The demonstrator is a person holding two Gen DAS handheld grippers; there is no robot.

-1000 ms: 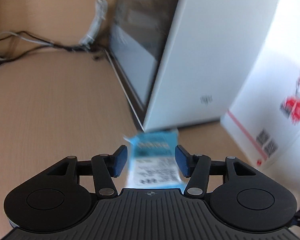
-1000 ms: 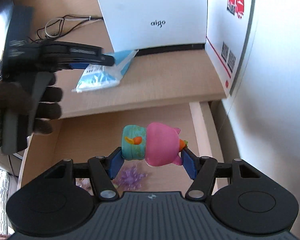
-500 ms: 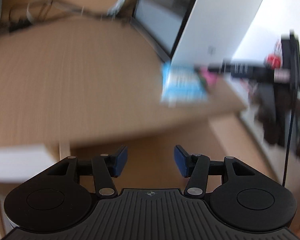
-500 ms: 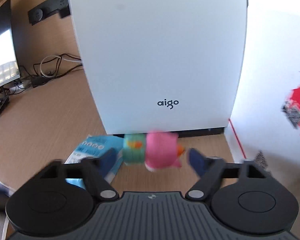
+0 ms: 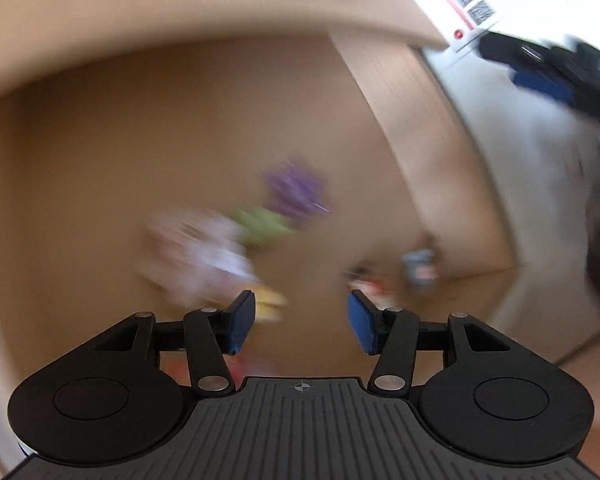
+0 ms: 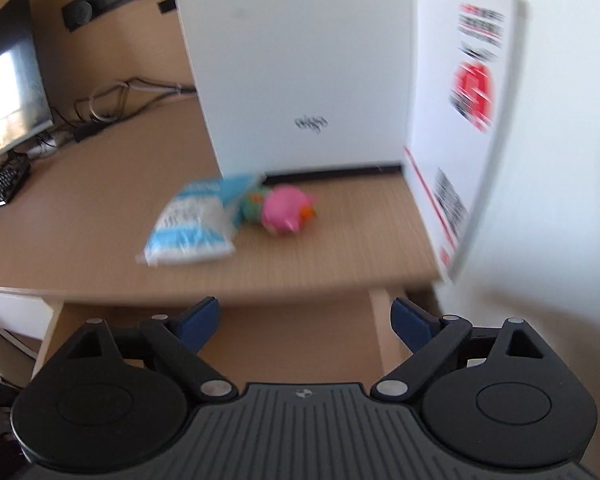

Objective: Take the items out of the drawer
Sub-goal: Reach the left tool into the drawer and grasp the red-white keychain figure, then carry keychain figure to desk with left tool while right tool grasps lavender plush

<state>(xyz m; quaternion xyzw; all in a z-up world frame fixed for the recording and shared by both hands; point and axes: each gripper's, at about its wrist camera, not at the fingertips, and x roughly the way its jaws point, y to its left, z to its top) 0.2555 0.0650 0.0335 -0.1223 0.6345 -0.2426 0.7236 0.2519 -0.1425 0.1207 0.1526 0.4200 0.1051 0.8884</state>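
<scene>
A second ago the left gripper (image 5: 301, 322) was over the packet on the surface; now it has swung down over the open drawer (image 5: 100, 128), jaws apart and empty, blurred with motion. Below it, on the drawer floor, lie a pale packet (image 5: 204, 252) on the left, then a green item (image 5: 262, 224), a purple cluster (image 5: 296, 192) and small bits (image 5: 416, 266) near the right wall, all too smeared to name surely. On the right, the right gripper (image 6: 305, 320) held the pink toy (image 6: 286, 214) a second ago; now its jaws stand wide and empty, pulled back over the drawer edge. The toy rests on the surface (image 6: 100, 208), touching the blue packet (image 6: 198, 220) in front of the white box (image 6: 296, 64). So two items are out, several remain, and the left gripper looks set for the next pick.
</scene>
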